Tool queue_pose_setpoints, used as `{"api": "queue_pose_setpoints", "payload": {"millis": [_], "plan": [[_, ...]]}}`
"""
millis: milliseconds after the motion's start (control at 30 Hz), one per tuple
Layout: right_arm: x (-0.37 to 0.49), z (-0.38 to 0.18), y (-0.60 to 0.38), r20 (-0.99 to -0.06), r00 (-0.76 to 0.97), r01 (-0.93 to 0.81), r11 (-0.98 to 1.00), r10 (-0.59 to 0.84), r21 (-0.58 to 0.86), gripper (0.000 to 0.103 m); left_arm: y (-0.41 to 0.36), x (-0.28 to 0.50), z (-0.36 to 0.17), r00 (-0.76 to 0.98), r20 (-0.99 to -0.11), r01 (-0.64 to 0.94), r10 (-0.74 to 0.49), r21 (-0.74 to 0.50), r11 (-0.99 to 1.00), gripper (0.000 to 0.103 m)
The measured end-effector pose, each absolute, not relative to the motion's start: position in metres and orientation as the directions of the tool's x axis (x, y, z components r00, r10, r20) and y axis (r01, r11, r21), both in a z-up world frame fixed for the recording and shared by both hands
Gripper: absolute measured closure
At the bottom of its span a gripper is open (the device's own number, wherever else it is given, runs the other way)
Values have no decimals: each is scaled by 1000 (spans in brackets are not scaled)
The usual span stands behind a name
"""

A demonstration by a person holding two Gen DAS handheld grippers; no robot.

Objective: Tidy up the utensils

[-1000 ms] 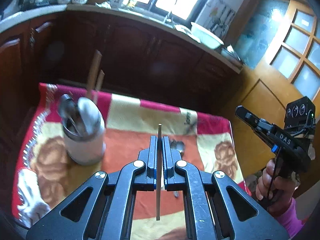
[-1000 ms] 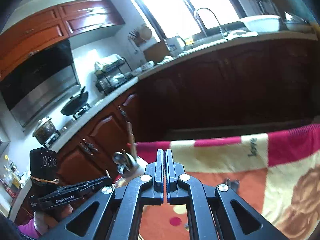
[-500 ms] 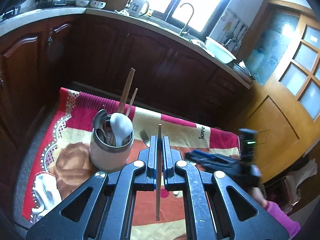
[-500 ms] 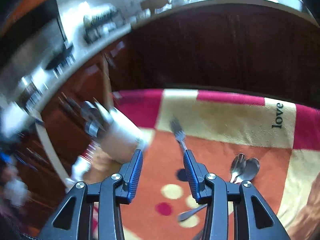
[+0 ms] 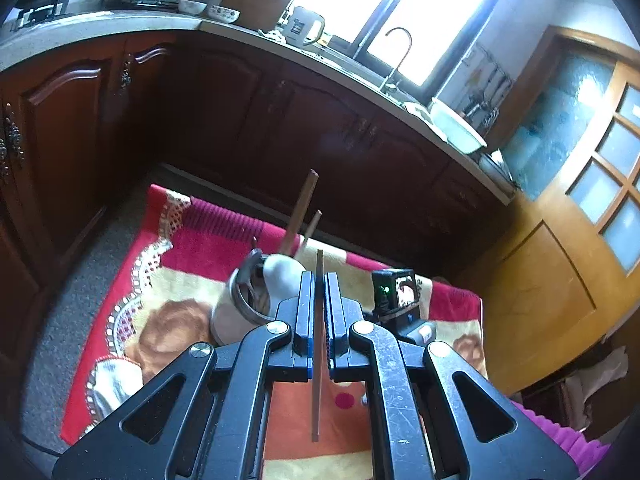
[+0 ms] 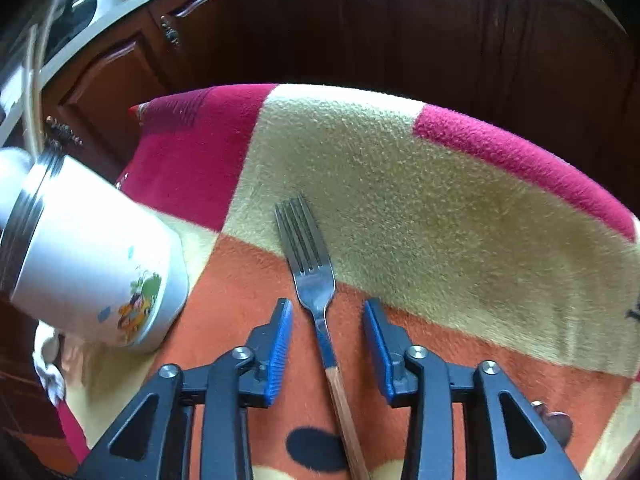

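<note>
In the left wrist view my left gripper [image 5: 319, 280] is shut on a thin brown chopstick [image 5: 317, 380] that stands upright between its pads. Just beyond its left finger stands the white utensil cup [image 5: 236, 316], holding two chopsticks [image 5: 301, 212], a white spoon [image 5: 282, 276] and metal utensils. In the right wrist view my right gripper [image 6: 326, 320] hangs low over a metal fork [image 6: 312, 276] with a wooden handle [image 6: 344, 408]. The fork lies between the jaws, which are closing, and the pads are clear of it. The cup [image 6: 96, 264] stands to the left.
A red, cream and orange blanket [image 6: 400, 184] covers the table. A spoon bowl [image 6: 554, 420] shows at the lower right. Dark wooden cabinets [image 5: 280, 120] lie beyond the far edge, a wooden door [image 5: 560, 260] to the right. A magenta sleeve [image 5: 560, 440] is near.
My right gripper opened and swung down from facing the kitchen to straddle the fork. The left gripper carried the chopstick closer to the cup.
</note>
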State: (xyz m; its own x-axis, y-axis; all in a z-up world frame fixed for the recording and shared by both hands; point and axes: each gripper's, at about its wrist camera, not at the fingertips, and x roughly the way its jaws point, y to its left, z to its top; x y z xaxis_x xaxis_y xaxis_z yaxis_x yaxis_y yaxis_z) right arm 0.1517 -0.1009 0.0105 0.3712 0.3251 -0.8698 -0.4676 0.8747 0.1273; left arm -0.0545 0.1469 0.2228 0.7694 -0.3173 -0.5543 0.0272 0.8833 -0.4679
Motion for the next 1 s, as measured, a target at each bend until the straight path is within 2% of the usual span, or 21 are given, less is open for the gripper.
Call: {"api": "queue_pose_setpoints", "payload": {"millis": [33,67,267,433,633,733,800,1000], "plan": [[155,11,-100,-866,360,-473,868,348,152,86,149,-52,224,772,-551,26,-317,-471,882,100],[158,10,-99,-866,345,-475,863,361,171,91,151,-50,226,775,-549,24,-314,-471,882,100],[144,24,-96,-843,395,-514,848,365,126,102,167,-43,250,819,-507,9,-270,-457,889,100],[123,54,-115,-787,445,-506,845,428,174,103,175,-33,268,847,-483,-11,-221,-431,902,100],[112,63,-121,-777,451,-517,838,440,174,103,176,-23,280,870,-463,-30,-172,-398,917,100],[119,55,-107,-800,437,-516,843,412,152,102,175,-18,282,878,-456,-44,-143,-375,926,100],[133,38,-106,-846,365,-486,854,389,183,96,174,-15,280,881,-455,-51,-129,-363,931,100],[155,7,-107,-883,293,-456,865,366,208,95,173,1,266,872,-471,-56,-131,-363,930,100]]}}
